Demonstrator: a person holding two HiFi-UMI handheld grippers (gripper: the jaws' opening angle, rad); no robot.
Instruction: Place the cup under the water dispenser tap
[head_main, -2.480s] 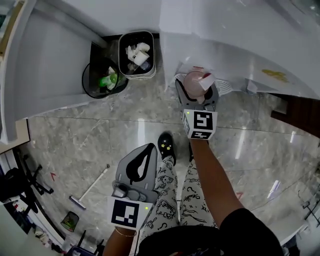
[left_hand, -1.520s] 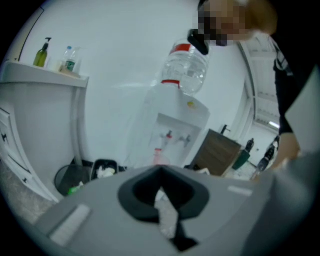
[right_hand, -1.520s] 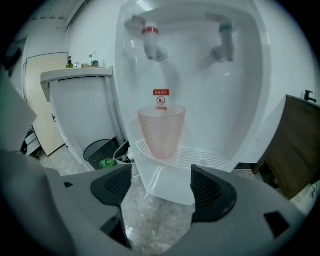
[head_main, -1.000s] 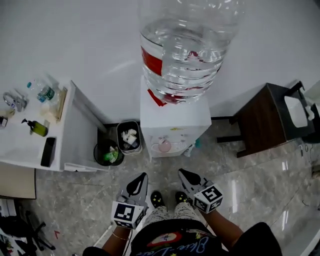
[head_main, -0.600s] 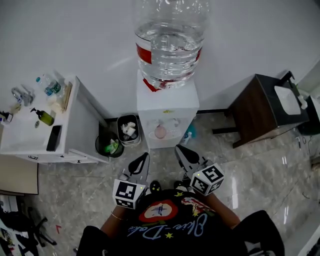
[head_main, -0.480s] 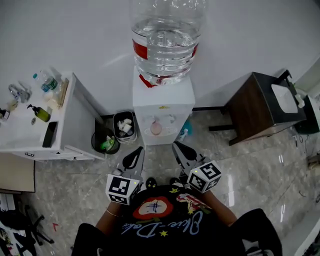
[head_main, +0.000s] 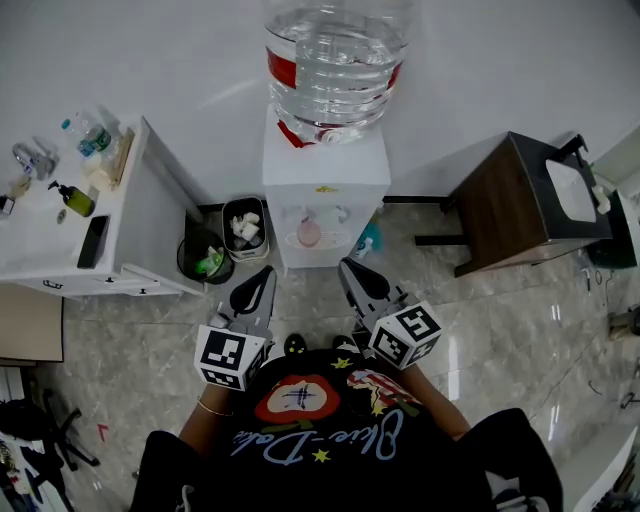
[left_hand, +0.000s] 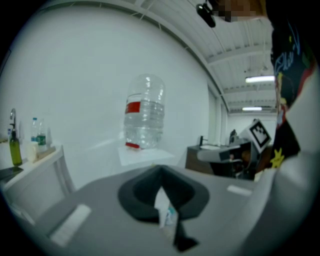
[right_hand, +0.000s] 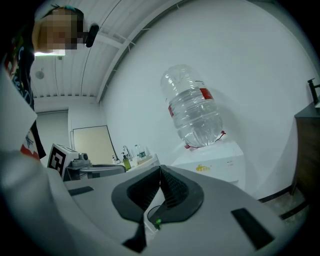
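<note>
The pink cup (head_main: 309, 232) stands in the recess of the white water dispenser (head_main: 325, 190), below its taps. A large clear bottle (head_main: 335, 60) sits on top of it. My left gripper (head_main: 266, 271) and right gripper (head_main: 344, 264) hover side by side over the floor, well short of the dispenser. Both are shut with nothing between the jaws. In the left gripper view the left gripper (left_hand: 161, 173) points toward the bottle (left_hand: 144, 117). In the right gripper view the right gripper (right_hand: 161, 169) faces the dispenser (right_hand: 217, 165); the cup is hidden in both gripper views.
A white counter (head_main: 130, 250) with bottles and a phone stands at the left. Two waste bins (head_main: 243, 228) sit between it and the dispenser. A dark wooden cabinet (head_main: 510, 205) stands at the right. A blue spray bottle (head_main: 365, 245) sits beside the dispenser's foot.
The right gripper, earlier round the cup at the dispenser, has let go and drawn back. Both grippers have risen and the head view has pulled up and away; the cup stays in the recess.
</note>
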